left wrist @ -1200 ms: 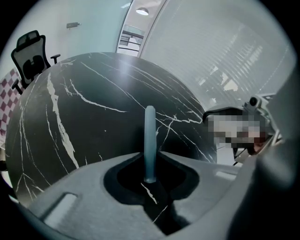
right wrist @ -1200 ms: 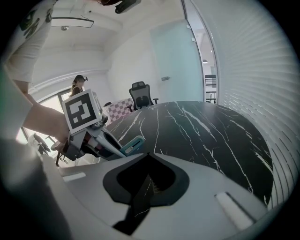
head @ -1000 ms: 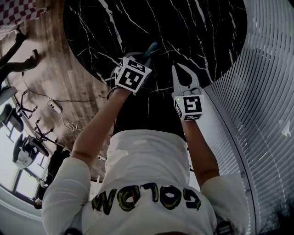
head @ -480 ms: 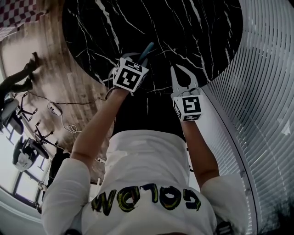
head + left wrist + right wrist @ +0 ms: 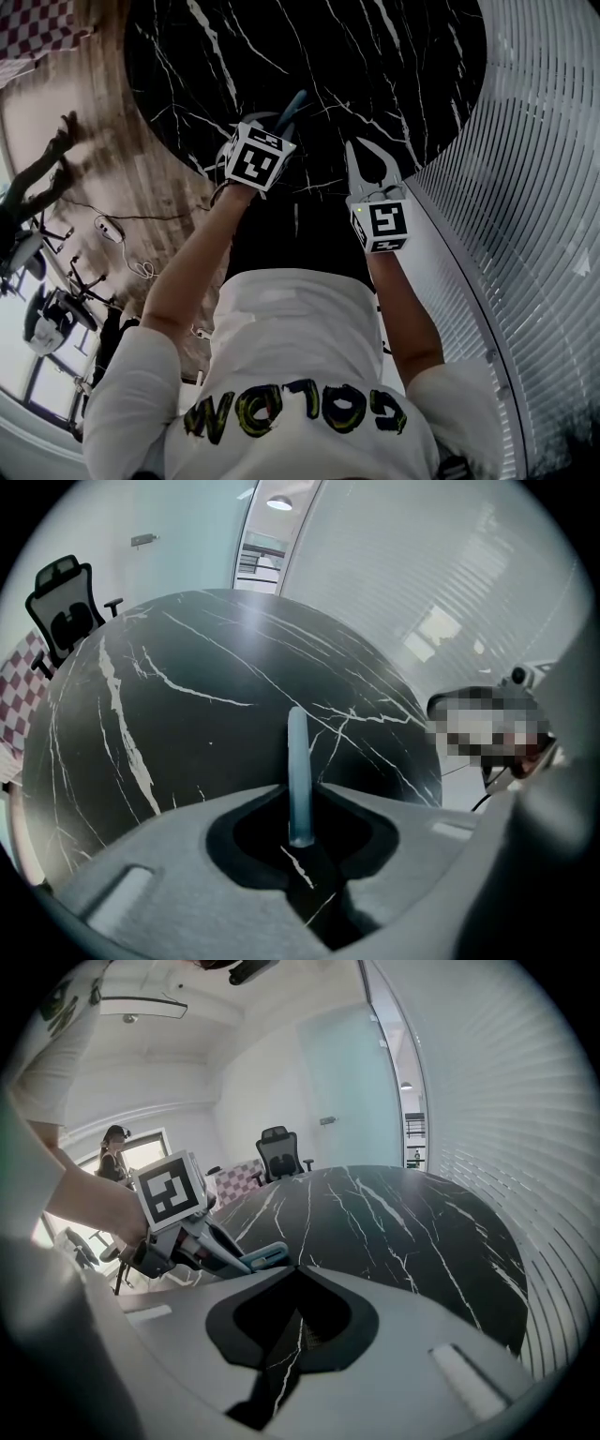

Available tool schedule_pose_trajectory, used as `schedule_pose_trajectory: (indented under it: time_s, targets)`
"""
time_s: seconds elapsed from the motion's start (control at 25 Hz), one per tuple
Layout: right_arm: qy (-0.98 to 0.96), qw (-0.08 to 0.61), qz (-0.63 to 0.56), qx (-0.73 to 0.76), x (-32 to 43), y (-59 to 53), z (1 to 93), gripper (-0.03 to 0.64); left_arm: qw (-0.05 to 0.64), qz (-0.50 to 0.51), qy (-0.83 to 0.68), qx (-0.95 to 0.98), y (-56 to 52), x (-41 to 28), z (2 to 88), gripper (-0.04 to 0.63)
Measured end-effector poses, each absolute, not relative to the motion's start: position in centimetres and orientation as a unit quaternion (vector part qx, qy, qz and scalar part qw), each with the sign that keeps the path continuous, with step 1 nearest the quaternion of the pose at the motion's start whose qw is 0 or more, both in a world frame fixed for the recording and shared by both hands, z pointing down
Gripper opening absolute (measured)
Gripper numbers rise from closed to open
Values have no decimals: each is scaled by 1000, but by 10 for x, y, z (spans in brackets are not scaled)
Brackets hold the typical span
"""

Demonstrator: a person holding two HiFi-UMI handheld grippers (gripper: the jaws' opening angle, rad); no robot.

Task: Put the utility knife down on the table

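Knife is clamped in my left tongs, its blue body projecting forward past the tips, over the black marble surface. My right tongs are closed on nothing and sit beside the left tongs.

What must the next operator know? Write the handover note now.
Left gripper: shut on the knife, which sticks out ahead of the jaws over the black table.
Right gripper: shut, empty, beside the left one at the table's near edge.
Done: the knife is gripped and held over the table.
Left: lower it, lay the knife on the table, open the jaws, draw back.
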State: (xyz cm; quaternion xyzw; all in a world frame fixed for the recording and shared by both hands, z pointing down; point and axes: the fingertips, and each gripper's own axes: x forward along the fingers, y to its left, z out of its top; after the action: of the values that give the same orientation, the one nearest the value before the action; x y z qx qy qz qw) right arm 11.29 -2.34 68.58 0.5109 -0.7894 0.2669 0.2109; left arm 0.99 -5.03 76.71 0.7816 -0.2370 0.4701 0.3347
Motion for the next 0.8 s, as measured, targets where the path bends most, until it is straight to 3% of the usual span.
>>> schedule_pose_trajectory:
  time_s: [0.8]
  targets:
    - [-795,211,243,514,116,-28,668,2,295,462,-269,792,-47,-6,768,151]
